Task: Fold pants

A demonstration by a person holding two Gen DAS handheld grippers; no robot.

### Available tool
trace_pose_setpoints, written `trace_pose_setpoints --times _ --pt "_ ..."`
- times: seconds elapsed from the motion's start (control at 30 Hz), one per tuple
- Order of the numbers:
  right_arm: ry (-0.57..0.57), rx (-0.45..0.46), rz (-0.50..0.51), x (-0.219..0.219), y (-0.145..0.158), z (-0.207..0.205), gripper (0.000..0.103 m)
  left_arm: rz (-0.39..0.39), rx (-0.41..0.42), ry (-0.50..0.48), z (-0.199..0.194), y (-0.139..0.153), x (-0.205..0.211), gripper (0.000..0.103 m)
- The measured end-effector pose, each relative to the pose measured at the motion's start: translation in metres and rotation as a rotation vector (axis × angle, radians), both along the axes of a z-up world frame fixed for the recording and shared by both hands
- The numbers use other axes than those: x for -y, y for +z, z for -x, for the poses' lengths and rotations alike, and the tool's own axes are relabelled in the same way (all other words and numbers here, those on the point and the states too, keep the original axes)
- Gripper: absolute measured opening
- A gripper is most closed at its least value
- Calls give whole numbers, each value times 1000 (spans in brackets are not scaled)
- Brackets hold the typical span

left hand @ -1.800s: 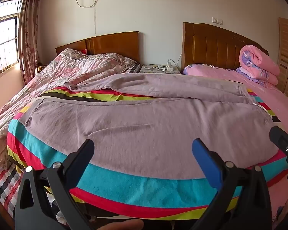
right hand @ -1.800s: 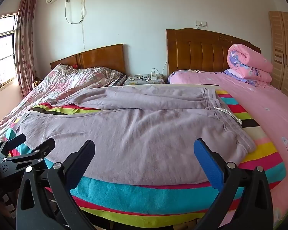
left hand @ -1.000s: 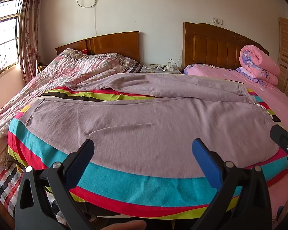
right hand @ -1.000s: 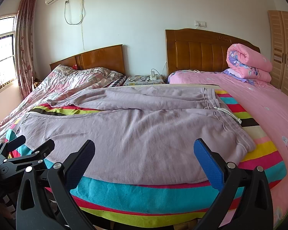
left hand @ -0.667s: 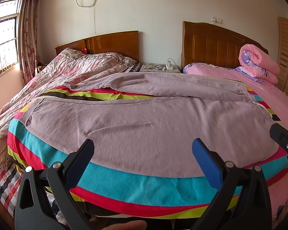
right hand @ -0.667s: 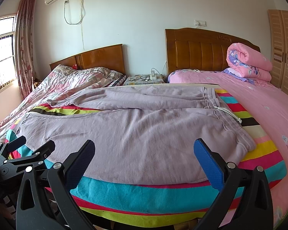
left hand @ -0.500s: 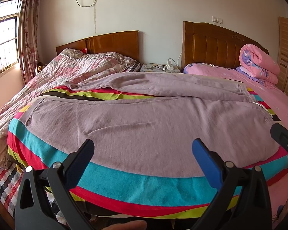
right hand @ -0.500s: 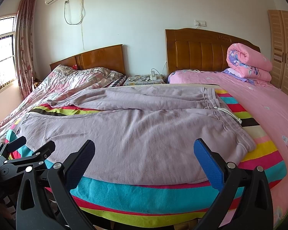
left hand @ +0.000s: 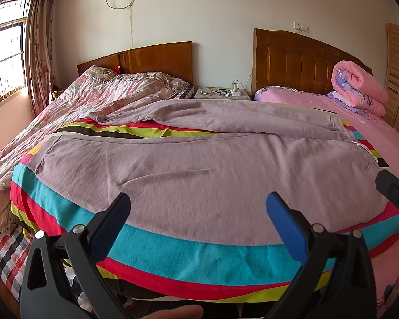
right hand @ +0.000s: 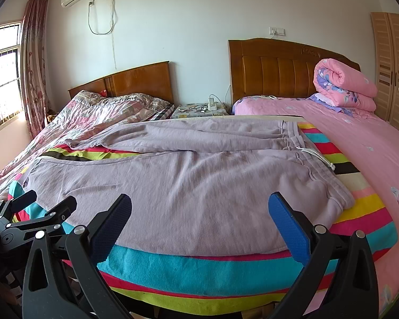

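Lilac-grey pants [left hand: 199, 164] lie spread flat on a striped blanket [left hand: 188, 257], waistband with a white drawstring [right hand: 316, 156] to the right and both legs running left, the far leg [right hand: 188, 135] lying behind the near one. My left gripper [left hand: 198, 207] is open and empty, hovering over the blanket's front edge before the near leg. My right gripper [right hand: 199, 207] is open and empty, in front of the seat and waistband area. The left gripper also shows at the left edge of the right wrist view [right hand: 44, 204].
The blanket [right hand: 199, 271] covers a bed with a pink sheet [right hand: 359, 138] on the right. A rolled pink quilt [right hand: 343, 85] sits by the headboard. A crumpled floral quilt [left hand: 101, 98] lies on the left bed. A nightstand [right hand: 199, 110] stands between the headboards.
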State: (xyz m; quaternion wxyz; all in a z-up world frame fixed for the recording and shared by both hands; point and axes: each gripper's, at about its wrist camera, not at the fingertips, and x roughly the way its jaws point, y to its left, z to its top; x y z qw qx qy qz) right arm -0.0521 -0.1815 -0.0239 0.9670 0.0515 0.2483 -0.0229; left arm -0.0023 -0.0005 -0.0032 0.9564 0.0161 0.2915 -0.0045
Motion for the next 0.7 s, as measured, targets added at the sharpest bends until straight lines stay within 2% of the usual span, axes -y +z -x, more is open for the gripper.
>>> trace_pose_setpoints --times 0.7 --pt "0 -1 -2 1 -1 0 99 -1 0 0 0 0 0 102"
